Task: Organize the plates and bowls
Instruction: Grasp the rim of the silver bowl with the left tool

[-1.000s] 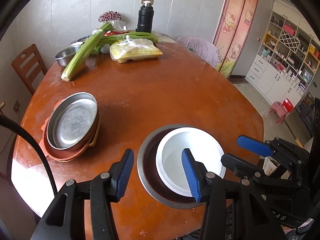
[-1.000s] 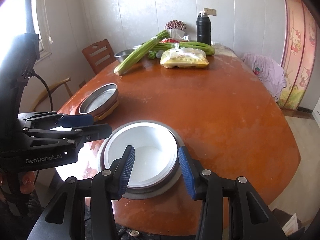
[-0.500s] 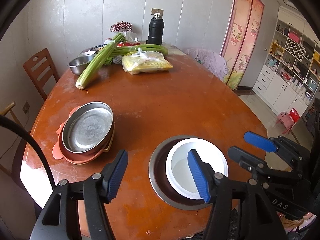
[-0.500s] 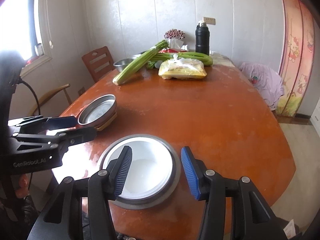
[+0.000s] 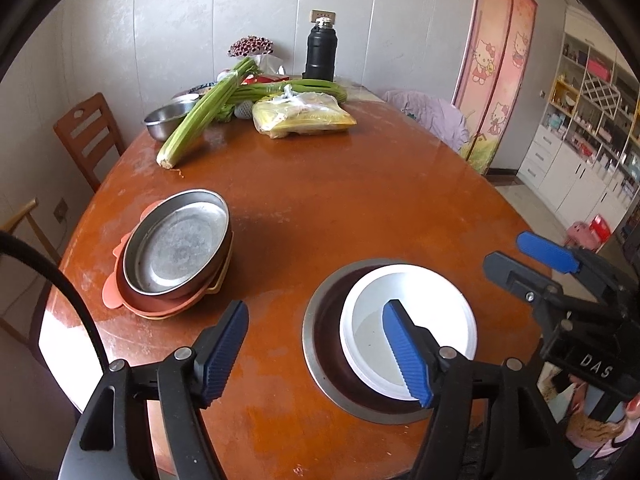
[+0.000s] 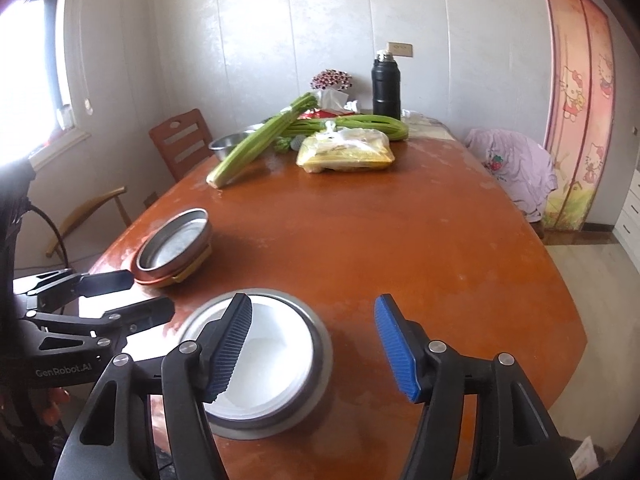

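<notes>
Far ahead of the tongs, at the far end of the brown wooden table [image 5: 360,200], a black thermos [image 5: 320,54] stands upright by the wall. Before it lie long celery stalks [image 5: 204,114], one bunch angled toward the left edge, and a clear bag of yellow food [image 5: 304,120] just right of them. A wooden chair [image 5: 86,136] stands off to the left, a purple cloth [image 6: 516,168] draped at the right.

In the left wrist view, the left tool's [image 5: 316,354] right finger hides part of the white bowl [image 5: 424,312] at the tabletop's [image 5: 360,200] near edge. The plates under the steel pan [image 5: 176,244] show only their rims, so their number is unclear. The small steel bowl [image 5: 166,120] at the far edge is half hidden behind the celery [image 5: 200,120]. Shelf contents [image 5: 592,96] are too small to tell.
</notes>
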Motion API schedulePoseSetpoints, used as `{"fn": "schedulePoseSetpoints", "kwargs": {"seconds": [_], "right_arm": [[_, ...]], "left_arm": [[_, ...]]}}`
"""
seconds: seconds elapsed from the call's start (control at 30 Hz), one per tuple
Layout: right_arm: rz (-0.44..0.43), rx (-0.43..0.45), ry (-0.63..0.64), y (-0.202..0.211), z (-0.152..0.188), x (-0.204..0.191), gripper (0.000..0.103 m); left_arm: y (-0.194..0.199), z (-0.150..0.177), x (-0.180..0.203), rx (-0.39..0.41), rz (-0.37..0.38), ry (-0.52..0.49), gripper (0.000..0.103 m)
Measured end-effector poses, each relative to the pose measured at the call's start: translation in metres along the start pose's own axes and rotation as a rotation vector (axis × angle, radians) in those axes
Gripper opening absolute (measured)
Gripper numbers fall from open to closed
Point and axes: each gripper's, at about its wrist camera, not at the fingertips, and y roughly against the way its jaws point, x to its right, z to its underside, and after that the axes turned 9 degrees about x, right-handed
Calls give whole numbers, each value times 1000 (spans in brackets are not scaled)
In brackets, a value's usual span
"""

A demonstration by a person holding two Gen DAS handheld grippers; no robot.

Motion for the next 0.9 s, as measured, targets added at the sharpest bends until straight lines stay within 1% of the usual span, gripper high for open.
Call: {"fn": "schedulePoseSetpoints", "kwargs": {"seconds": [0.27,0.4,0.67,0.8,0.9], "right_arm": [[-8,-68,-27,-20,15,7,67],[-19,-96,-36,-29,19,5,67],[-29,-141,-33,-38,29,4,67],[-56,-173,-40,-47,33,1,67],[-52,-186,-32,-50,36,-1,67]], "left_arm": [[-20,10,6,-46,-5,-6,70],[-27,13,8,-63,15,-6,70],[-39,17,4,-95,29,12,70],[-46,20,2,-113,31,15,70],[-48,22,-1,-116,31,20,70]]}}
